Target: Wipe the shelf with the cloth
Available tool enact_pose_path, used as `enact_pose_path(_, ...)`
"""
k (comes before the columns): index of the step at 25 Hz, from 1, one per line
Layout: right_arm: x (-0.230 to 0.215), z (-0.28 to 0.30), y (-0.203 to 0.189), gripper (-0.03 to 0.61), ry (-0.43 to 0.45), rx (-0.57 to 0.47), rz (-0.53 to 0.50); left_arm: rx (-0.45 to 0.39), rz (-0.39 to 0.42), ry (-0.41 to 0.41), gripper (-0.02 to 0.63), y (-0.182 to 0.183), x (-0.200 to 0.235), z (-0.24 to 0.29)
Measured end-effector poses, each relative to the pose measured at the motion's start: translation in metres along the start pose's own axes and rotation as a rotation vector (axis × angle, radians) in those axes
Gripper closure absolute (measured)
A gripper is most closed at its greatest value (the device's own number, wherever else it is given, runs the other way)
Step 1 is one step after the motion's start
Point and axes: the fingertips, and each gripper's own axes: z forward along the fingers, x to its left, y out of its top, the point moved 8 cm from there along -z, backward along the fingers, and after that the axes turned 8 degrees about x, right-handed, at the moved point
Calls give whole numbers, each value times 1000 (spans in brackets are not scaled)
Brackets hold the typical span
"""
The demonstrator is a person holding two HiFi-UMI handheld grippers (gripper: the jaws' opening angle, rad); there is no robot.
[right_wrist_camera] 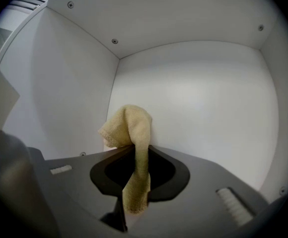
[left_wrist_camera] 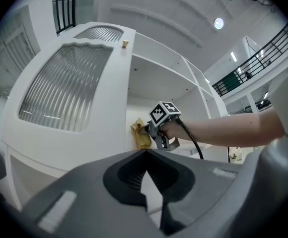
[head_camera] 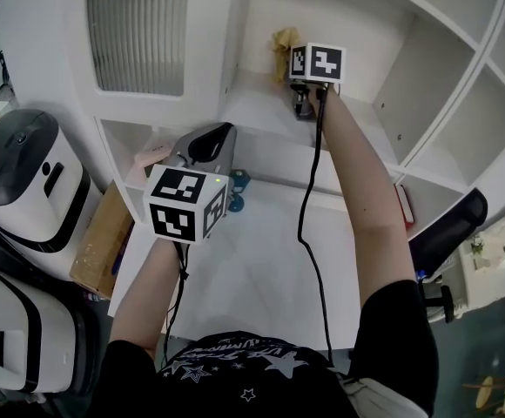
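From the head view, the right claw (head_camera: pixel 292 68) reaches into an open compartment of the white shelf (head_camera: pixel 261 103) and presses a yellow cloth (head_camera: pixel 283 46) toward the back left corner. A black cable runs from it down along the arm. The left claw (head_camera: pixel 213 138) hangs lower, over the edge of the white table (head_camera: pixel 252 268), away from the cloth. A small blue thing (head_camera: pixel 235 185) sits just beside it on the table. A cardboard box (head_camera: pixel 100 233) stands at the left of the table.

In the left gripper view, the left claw (left_wrist_camera: pixel 145 155) is closed with nothing between its jaws. Beyond it the right claw (left_wrist_camera: pixel 146 129) holds the cloth (left_wrist_camera: pixel 141 133) against the side wall inside the shelf (left_wrist_camera: pixel 134 83). To the left is a cabinet door (left_wrist_camera: pixel 64 88) with ribbed glass.

In the right gripper view, the right claw (right_wrist_camera: pixel 134 155) is clamped on the cloth (right_wrist_camera: pixel 131 128). One end bunches up above the jaws and touches the corner where the shelf's back wall (right_wrist_camera: pixel 198 103) meets the side wall. The other end hangs down between the jaws.
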Motion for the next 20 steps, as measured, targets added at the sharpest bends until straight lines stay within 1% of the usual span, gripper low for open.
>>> enact_pose_path(6,-42,-24,-10,497,-126,4,6,-11,19,-61,610,5,-16,11)
enact_pose_path(12,-83,-46,-25,497,-238,40,57,-17,28,-120,611,9,-33,23)
enact_pose_path(16,-108,-58,-31,497,-317,53,68,-17,37,-152,612,10,-42,31)
enact_pose_path(20,-125,-70,-36,497,-401,59,97,-14,36,-178,611,9,-49,38)
